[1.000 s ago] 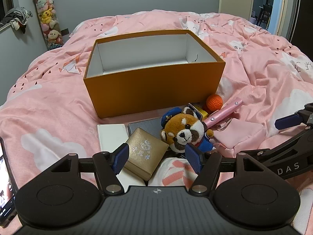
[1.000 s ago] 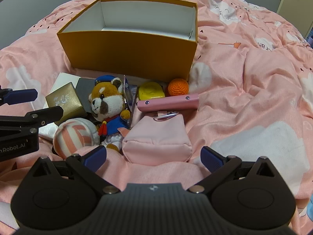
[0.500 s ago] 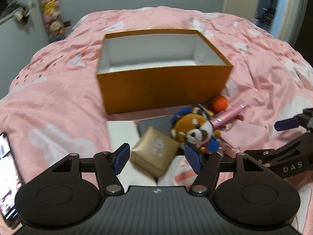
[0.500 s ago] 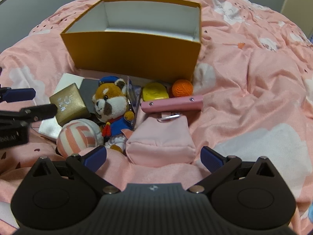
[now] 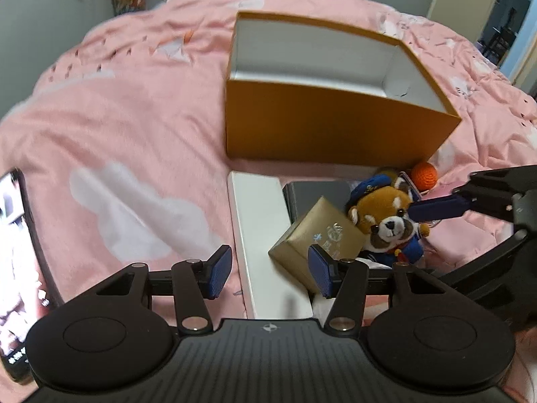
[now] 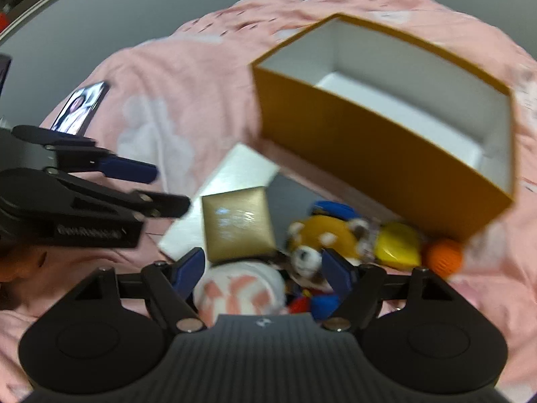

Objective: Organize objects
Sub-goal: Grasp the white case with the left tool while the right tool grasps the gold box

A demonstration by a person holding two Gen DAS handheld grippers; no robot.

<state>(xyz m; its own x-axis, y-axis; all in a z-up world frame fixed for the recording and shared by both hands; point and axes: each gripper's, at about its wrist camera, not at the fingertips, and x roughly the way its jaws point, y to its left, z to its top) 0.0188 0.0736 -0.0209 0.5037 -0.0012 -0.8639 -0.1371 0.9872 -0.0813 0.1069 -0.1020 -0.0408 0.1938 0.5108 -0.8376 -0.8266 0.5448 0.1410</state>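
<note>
Approach step, nothing packed yet: orange box on bed looks empty, clutter bunched just in front of it. Left gripper jaws apart, holding nothing, hovering over white flat box beside gold box. Right gripper jaws apart too, low over striped ball and plush panda. Next, probably: centre on one item, close, lift into box; soft plush may slip.
</note>
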